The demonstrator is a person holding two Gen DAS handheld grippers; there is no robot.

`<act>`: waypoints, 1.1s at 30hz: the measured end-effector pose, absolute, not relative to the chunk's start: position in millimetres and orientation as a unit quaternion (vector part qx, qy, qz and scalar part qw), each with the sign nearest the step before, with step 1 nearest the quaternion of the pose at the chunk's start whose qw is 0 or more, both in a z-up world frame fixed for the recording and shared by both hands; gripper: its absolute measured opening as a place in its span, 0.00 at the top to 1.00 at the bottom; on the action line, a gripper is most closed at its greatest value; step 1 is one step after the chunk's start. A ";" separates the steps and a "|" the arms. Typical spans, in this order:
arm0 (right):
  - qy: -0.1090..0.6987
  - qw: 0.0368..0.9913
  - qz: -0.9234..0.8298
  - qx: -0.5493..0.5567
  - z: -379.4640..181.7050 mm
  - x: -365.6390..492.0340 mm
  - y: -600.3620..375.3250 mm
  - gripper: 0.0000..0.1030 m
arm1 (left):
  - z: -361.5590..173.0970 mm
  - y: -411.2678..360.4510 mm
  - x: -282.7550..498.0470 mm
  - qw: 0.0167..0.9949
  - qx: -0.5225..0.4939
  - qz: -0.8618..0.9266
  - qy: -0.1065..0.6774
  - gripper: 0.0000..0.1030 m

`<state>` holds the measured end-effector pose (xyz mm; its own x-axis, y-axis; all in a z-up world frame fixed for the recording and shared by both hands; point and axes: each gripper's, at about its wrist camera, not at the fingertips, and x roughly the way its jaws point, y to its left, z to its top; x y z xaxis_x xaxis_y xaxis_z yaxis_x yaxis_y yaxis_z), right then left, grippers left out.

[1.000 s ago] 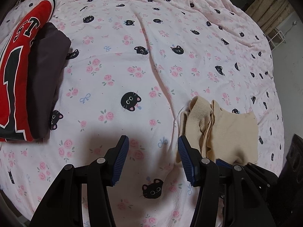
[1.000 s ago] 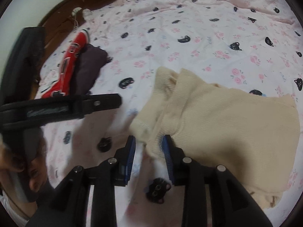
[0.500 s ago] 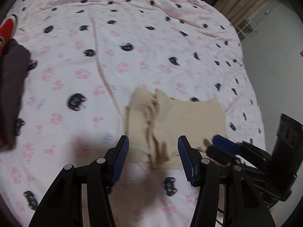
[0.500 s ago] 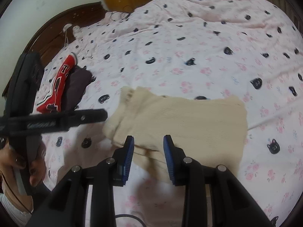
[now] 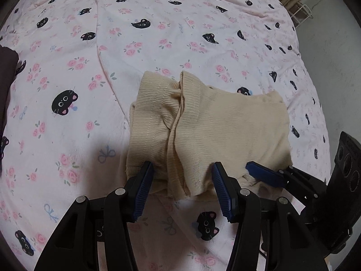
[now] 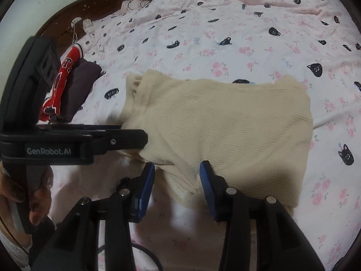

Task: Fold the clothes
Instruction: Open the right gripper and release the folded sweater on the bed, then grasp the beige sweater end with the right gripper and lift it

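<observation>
A folded beige knit garment [image 5: 209,126] lies on the pink cat-print bedspread [image 5: 90,67]; it also shows in the right wrist view [image 6: 225,122]. My left gripper [image 5: 182,180] is open, its jaws on either side of the garment's near left edge. My right gripper [image 6: 177,178] is open at the garment's near edge, just right of the left one. The right gripper's blue fingertip [image 5: 264,174] shows in the left wrist view, and the left gripper's body [image 6: 74,144] shows in the right wrist view.
A folded stack of a red jersey [image 6: 61,76] and a dark garment [image 6: 79,90] lies at the far left of the bed. A dark wooden headboard [image 6: 67,20] is beyond it. The bed edge and a grey floor [image 5: 334,56] are to the right.
Both grippers have come closer to the beige garment's near edge. The left gripper swung right from the stack side and now straddles the garment. The right gripper's jaws stand wider than before.
</observation>
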<state>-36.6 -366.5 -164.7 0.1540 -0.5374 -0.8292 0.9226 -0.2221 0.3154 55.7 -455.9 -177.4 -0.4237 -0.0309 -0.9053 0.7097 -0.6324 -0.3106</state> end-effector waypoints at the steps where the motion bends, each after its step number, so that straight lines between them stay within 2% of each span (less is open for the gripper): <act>1: 0.202 0.591 -0.618 0.478 -165.2 -36.1 -366.4 0.55 | -177.4 -454.3 54.7 0.243 0.481 -0.766 0.349 0.53; 5: 0.168 0.600 -0.619 0.478 -151.5 -43.9 -356.9 0.55 | -172.2 -450.6 56.4 0.247 0.474 -0.772 0.344 0.53; 13: 0.024 0.582 -0.648 0.491 -124.9 -107.8 -297.3 0.53 | -155.1 -449.9 63.6 0.254 0.445 -0.789 0.338 0.53; 22: -0.127 0.534 -0.596 0.586 -180.9 -163.1 -265.7 0.53 | -156.0 -453.1 53.7 0.256 0.426 -0.796 0.346 0.52; 33: -0.155 0.539 -0.569 0.601 -208.8 -160.1 -293.9 0.53 | -162.7 -452.4 48.3 0.263 0.432 -0.793 0.340 0.52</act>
